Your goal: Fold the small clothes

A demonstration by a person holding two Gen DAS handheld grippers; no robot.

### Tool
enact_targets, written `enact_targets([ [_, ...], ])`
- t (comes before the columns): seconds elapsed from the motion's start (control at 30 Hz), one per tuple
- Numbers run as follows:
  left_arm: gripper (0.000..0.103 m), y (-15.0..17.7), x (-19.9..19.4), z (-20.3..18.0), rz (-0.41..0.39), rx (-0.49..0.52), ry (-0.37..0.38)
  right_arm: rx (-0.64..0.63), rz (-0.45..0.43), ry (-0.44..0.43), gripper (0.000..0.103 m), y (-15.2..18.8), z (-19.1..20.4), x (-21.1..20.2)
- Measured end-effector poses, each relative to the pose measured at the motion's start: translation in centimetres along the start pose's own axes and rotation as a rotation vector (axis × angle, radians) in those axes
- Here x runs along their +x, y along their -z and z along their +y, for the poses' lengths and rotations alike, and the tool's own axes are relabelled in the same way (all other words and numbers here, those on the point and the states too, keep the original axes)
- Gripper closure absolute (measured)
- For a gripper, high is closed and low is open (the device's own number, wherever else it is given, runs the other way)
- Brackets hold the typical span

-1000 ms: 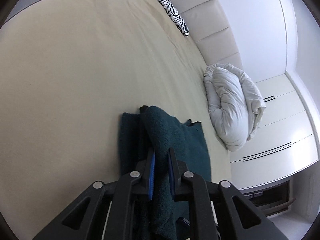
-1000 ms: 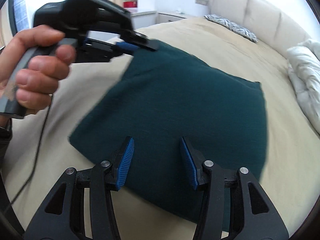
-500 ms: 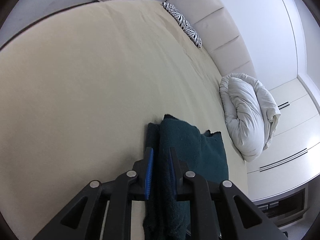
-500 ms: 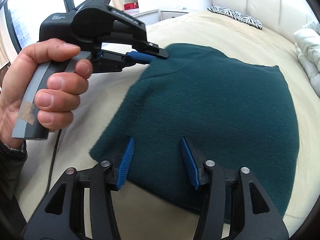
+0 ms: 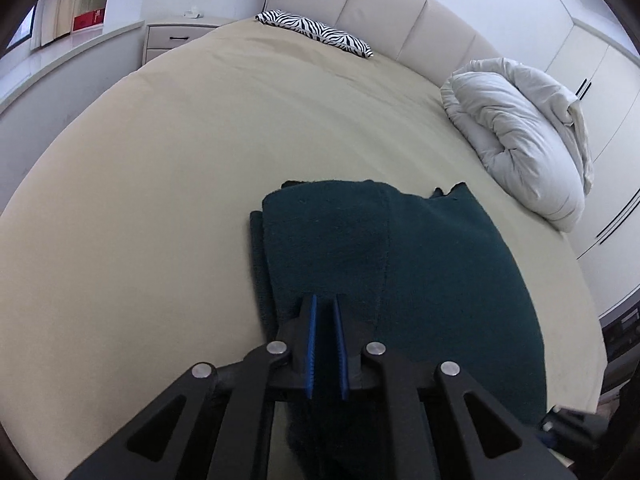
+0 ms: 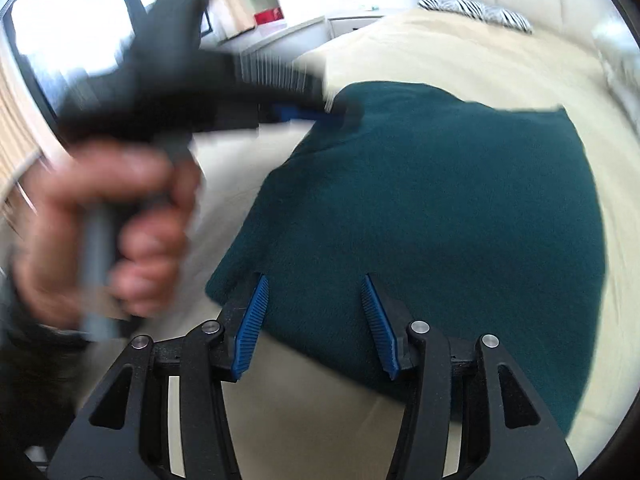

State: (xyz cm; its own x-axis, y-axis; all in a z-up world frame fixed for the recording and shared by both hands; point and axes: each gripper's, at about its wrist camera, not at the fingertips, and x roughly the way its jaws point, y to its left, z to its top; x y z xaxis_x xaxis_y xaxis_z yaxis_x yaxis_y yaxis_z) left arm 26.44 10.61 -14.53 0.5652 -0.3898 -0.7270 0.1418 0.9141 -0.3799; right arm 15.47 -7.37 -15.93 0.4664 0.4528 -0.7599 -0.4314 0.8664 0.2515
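Pinching a raised edge fold, left gripper point(image 5: 325, 322) closing on dark green garment point(image 5: 420, 264); right gripper point(image 6: 314, 300) half-open, empty; fleecy cloth looks soft, limp, best taken at edges.

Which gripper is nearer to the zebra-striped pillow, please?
Left. The left gripper, closing on the green cloth's far corner, sits closer to the zebra-striped pillow; the right gripper hovers open at the near edge.

Left claw point(image 5: 325, 312) swung cloth point(image 5: 400, 280) corner over, closing.
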Motion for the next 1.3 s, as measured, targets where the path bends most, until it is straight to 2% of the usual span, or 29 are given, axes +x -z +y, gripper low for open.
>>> enact_targets([
  [0.17, 0.091, 0.3, 0.3, -1.1, 0.007, 0.048, -0.062, 0.256, -0.078, -0.106, 0.055, -2.1, -8.0, -3.8],
  [0.27, 0.091, 0.3, 0.3, -0.9, 0.013, 0.041, -0.061, 0.389, -0.129, -0.180, 0.055, -3.8, -13.2, -4.9],
  [0.4, 0.091, 0.1, 0.7, -0.7, 0.020, 0.034, -0.053, 0.459, -0.119, -0.228, 0.055, -7.4, -16.4, -2.7],
  [0.5, 0.091, 0.0, 0.9, -0.6, 0.022, 0.033, -0.051, 0.497, -0.060, -0.295, 0.057, -10.3, -18.3, 0.9],
  [0.63, 0.091, 0.0, 0.9, -0.5, 0.022, 0.027, -0.045, 0.598, -0.064, -0.301, 0.057, -13.6, -22.6, 3.6],
  [0.7, 0.091, 0.1, 1.0, -0.7, 0.019, 0.029, -0.047, 0.643, -0.050, -0.205, 0.057, -14.4, -24.7, 4.8],
  [0.73, 0.091, 0.1, 1.1, -0.8, 0.018, 0.028, -0.047, 0.667, -0.039, -0.183, 0.057, -14.4, -25.6, 5.6],
  [0.83, 0.091, 0.1, 1.0, -0.5, 0.017, 0.015, -0.036, 0.710, -0.037, -0.223, 0.061, -14.4, -27.8, 6.6],
  [0.97, 0.092, 0.0, 0.8, 0.3, 0.015, -0.027, 0.002, 0.717, -0.068, -0.128, 0.062, -13.9, -28.6, 4.2],
  [1.0, 0.092, 0.0, 0.8, 0.4, 0.015, -0.036, 0.013, 0.720, -0.084, -0.132, 0.058, -13.4, -27.8, 3.4],
  [1.07, 0.092, -0.1, 0.7, 0.5, 0.019, -0.039, 0.015, 0.658, -0.125, -0.248, 0.058, -12.3, -26.0, 1.0],
  [1.13, 0.092, 0.0, 0.6, 0.2, 0.017, -0.027, 0.002, 0.584, -0.100, -0.374, 0.058, -10.9, -23.7, -0.2],
  [1.17, 0.092, 0.1, 0.6, 0.0, 0.016, -0.019, -0.007, 0.533, -0.057, -0.436, 0.058, -9.8, -22.1, -0.4],
  [1.23, 0.092, 0.2, 0.5, -0.2, 0.015, -0.006, -0.016, 0.482, 0.033, -0.474, 0.058, -7.6, -20.1, 0.2],
  [1.3, 0.092, 0.2, 0.5, -0.1, 0.016, -0.006, -0.010, 0.452, 0.124, -0.460, 0.059, -4.7, -18.9, 1.4],
])
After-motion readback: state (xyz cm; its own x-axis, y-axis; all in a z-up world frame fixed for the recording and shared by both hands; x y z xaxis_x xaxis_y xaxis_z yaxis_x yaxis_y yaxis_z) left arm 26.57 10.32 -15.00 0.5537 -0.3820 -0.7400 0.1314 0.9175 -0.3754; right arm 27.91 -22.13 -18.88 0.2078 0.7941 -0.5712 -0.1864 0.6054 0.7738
